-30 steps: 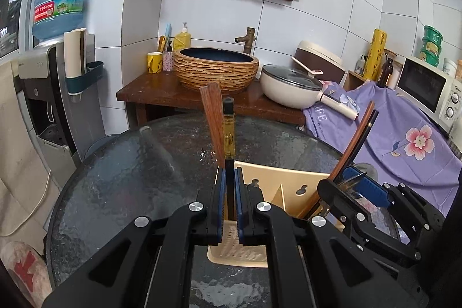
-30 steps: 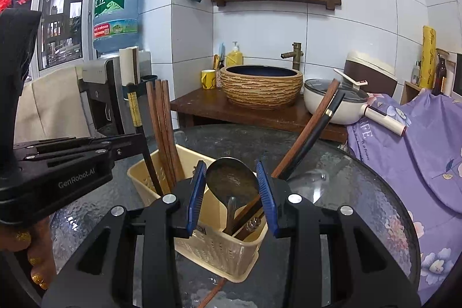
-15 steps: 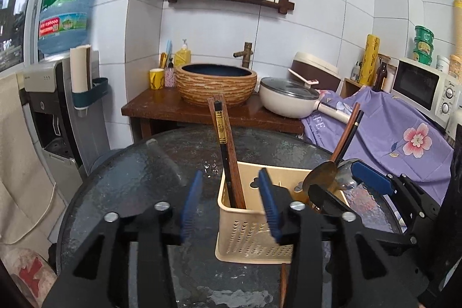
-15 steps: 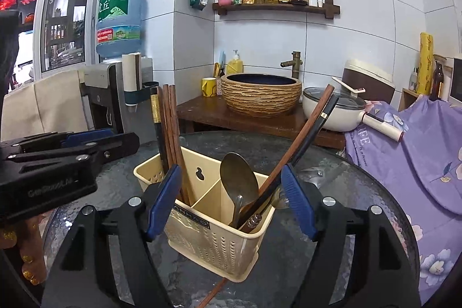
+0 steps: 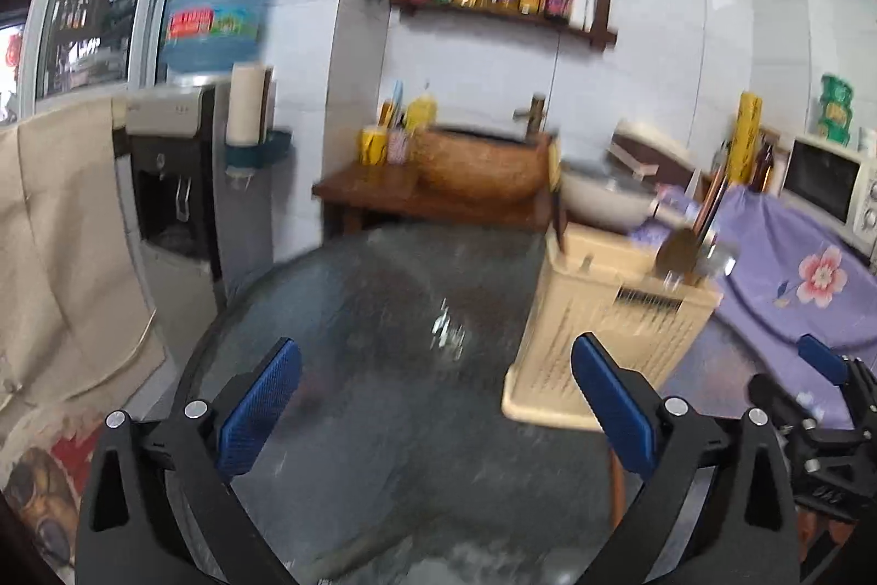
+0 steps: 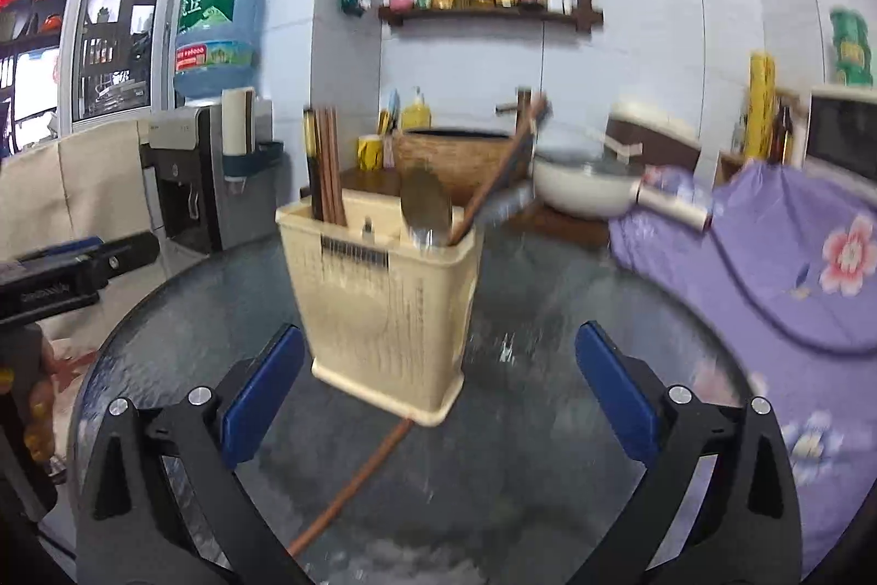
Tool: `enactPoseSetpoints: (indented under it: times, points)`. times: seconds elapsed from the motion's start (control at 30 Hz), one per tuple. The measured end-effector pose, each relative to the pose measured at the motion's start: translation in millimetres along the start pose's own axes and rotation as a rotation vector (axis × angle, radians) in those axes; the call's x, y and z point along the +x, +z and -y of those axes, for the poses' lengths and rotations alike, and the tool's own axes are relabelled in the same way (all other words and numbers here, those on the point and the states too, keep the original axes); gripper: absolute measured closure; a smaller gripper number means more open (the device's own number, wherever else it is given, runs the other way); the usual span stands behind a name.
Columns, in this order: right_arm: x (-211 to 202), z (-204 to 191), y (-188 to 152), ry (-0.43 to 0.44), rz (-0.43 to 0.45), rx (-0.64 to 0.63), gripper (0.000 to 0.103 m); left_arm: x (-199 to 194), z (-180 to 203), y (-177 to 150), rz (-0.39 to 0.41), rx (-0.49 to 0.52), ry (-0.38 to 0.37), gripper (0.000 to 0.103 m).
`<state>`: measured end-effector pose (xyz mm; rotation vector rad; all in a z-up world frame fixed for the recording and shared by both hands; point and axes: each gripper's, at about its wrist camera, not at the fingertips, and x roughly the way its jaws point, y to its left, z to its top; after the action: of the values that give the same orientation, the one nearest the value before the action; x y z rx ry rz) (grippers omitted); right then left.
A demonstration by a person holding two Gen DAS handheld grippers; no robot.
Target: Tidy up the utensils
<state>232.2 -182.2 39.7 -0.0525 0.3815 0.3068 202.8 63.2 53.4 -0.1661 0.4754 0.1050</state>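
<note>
A cream utensil caddy point(image 6: 383, 305) stands on the round glass table point(image 6: 575, 311). Brown chopsticks point(image 6: 326, 168) stand upright in its left compartment. A metal spoon point(image 6: 425, 206) and two slanting chopsticks point(image 6: 504, 168) sit in its right one. One loose chopstick point(image 6: 356, 475) lies on the glass, running under the caddy's front. My right gripper point(image 6: 438, 338) is short of the caddy, jaws opening wide and touching nothing. My left gripper point(image 5: 436, 355) hangs over bare glass to the left of the caddy point(image 5: 608, 327), jaws opening with nothing between them.
A water dispenser point(image 5: 181, 179) and a beige cloth point(image 5: 60, 256) stand to the left. Behind the table is a wooden counter point(image 6: 559, 223) with a woven basin point(image 6: 455, 157) and a white pan point(image 6: 581, 190). A purple flowered cloth point(image 6: 767, 267) and a microwave point(image 5: 827, 185) are to the right.
Both grippers have let go and opened wide, then drawn back from the caddy. The chopsticks and spoon stay in the caddy. The left view has swung left.
</note>
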Motion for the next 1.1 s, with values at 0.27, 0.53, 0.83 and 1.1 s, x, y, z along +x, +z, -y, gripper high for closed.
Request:
enactPoseSetpoints:
  times: [0.27, 0.53, 0.83, 1.1]
  points:
    - [47, 29, -62, -0.11, -0.347, 0.141, 0.006, 50, -4, -47, -0.249, 0.003, 0.037, 0.006]
    - [83, 32, -77, -0.225, -0.518, 0.136, 0.006, 84, -3, -59, -0.342, 0.079, 0.104, 0.006]
    - [88, 33, -82, -0.18, -0.535, 0.152, 0.005, 103, -4, -65, -0.446, 0.092, 0.115, 0.005]
    - [90, 32, -82, -0.18, -0.535, 0.151, 0.005, 103, -6, -67, -0.446, 0.09, 0.12, 0.005]
